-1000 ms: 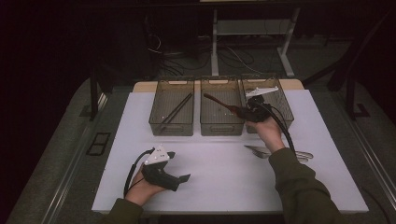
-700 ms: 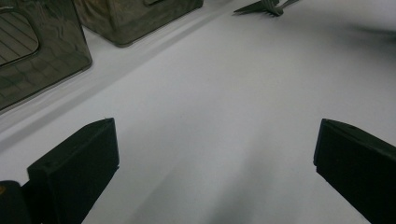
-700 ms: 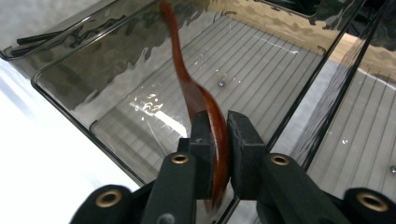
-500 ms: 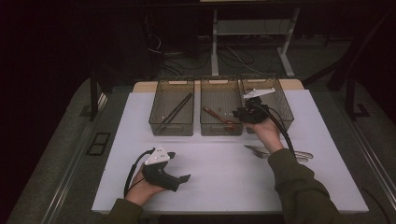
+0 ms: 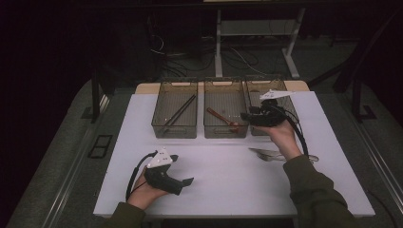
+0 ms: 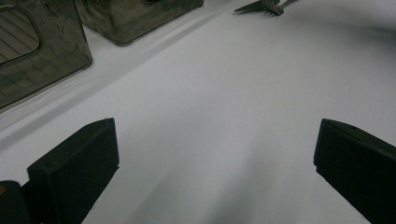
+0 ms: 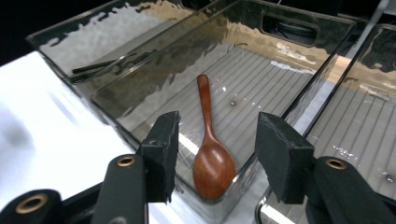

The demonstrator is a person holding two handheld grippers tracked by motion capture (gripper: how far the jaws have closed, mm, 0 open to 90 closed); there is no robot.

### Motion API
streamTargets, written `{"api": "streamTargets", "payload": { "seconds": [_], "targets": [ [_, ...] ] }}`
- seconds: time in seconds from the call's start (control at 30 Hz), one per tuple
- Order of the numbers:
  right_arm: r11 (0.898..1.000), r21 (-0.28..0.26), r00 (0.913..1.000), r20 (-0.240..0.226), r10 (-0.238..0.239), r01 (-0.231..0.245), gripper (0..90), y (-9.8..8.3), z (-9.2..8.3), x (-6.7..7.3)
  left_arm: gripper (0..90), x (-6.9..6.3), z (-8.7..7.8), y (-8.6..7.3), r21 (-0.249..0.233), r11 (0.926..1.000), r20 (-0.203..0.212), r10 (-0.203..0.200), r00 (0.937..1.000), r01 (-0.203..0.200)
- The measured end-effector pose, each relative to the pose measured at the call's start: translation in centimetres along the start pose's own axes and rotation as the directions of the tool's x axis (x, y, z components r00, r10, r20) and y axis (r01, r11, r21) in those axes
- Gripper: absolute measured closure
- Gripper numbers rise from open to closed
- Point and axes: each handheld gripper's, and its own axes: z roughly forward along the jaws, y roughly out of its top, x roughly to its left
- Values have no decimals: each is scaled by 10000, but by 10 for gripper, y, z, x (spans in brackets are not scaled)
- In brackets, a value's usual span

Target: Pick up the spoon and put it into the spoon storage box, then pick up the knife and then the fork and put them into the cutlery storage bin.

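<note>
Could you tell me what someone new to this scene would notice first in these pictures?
A wooden spoon lies in the middle one of three smoky clear bins, just past the right gripper, whose jaws have just been opening and grip nothing. Chopsticks lie in the left bin, metal forks wait on the white table, and the left gripper rests open.

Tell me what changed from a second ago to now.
The right gripper let go of the wooden spoon: a second ago it held the spoon above the middle bin, now the spoon lies on the bin floor. Its jaws have just been opening, nothing between them, and the hand has drawn back a little. The left gripper, chopsticks and forks stayed put.
</note>
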Motion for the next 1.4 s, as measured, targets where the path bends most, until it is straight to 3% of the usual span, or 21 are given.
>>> {"api": "streamTargets", "payload": {
  "seconds": [0.43, 1.17, 1.4],
  "targets": [
    [9997, -190, 9985, -524, -164, 154, 494, -21, -34, 1, 0, 3, -3, -3, -100, 9999, -12, -123, 9999, 123],
    [9973, 628, 9989, -309, -359, 378, 814, -77, -81, -15, 0, 1, -5, -2, -76, 9999, -176, -104, 9998, 103],
    [9960, 844, 9994, -223, -264, 282, 846, -91, -91, -22, 0, 1, -5, -2, -87, 9999, -201, -73, 9998, 71]
  ]
}}
